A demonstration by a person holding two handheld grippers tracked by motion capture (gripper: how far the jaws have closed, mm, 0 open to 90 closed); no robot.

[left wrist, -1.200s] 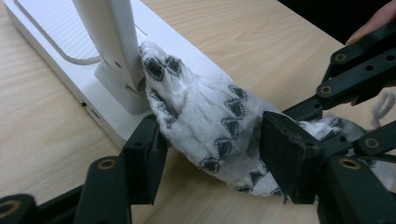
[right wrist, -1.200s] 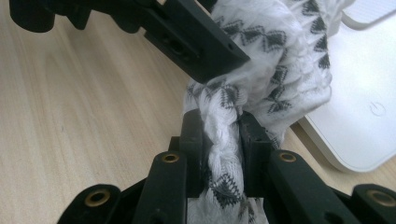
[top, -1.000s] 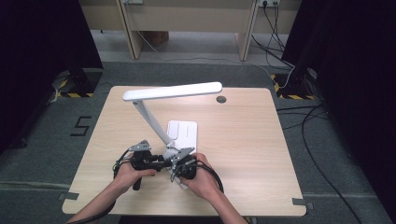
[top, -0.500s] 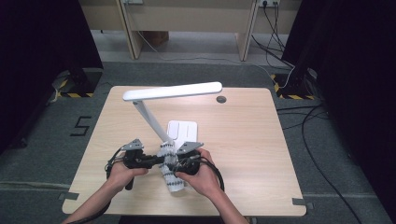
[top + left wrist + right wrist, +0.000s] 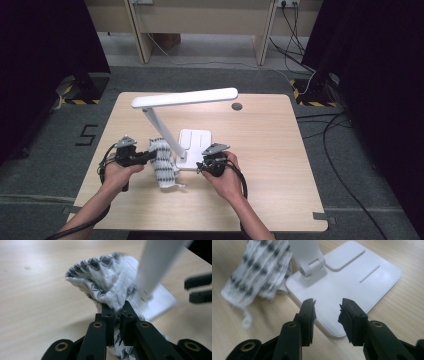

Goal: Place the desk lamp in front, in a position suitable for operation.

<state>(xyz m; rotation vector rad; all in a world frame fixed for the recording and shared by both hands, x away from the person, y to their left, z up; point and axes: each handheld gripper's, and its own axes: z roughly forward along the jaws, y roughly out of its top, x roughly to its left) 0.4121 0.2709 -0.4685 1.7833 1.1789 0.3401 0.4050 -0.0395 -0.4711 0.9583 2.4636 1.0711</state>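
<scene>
- Tabletop [image 5: 280,150]: light wood-grain surface, seen from above; a small dark round grommet [image 5: 237,106] sits near its far edge
- Desk lamp [image 5: 185,98]: white, with a long flat head held level over the tabletop on a slanted arm [image 5: 162,130] that hinges into a flat rectangular base [image 5: 196,142] near the tabletop's middle
- Cloth [image 5: 162,162]: white with rows of small black motifs, bunched and raised at its upper end, its lower end trailing on the tabletop just left of the lamp base; in the right gripper view the cloth [image 5: 255,270] hangs beside the hinge, a loose corner on the wood
- Left gripper [image 5: 150,156]: held in the person's left hand [image 5: 117,172]; in the left gripper view its jaws [image 5: 116,315] are clamped together on a gathered fold of the cloth [image 5: 105,280], which rises above them in front of the blurred lamp arm [image 5: 155,267]
- Right gripper [image 5: 202,166]: held in the right hand [image 5: 225,175] at the near edge of the lamp base; in the right gripper view its jaws [image 5: 328,307] stand apart with nothing between them, poised over the near corner of the base [image 5: 352,282]
</scene>
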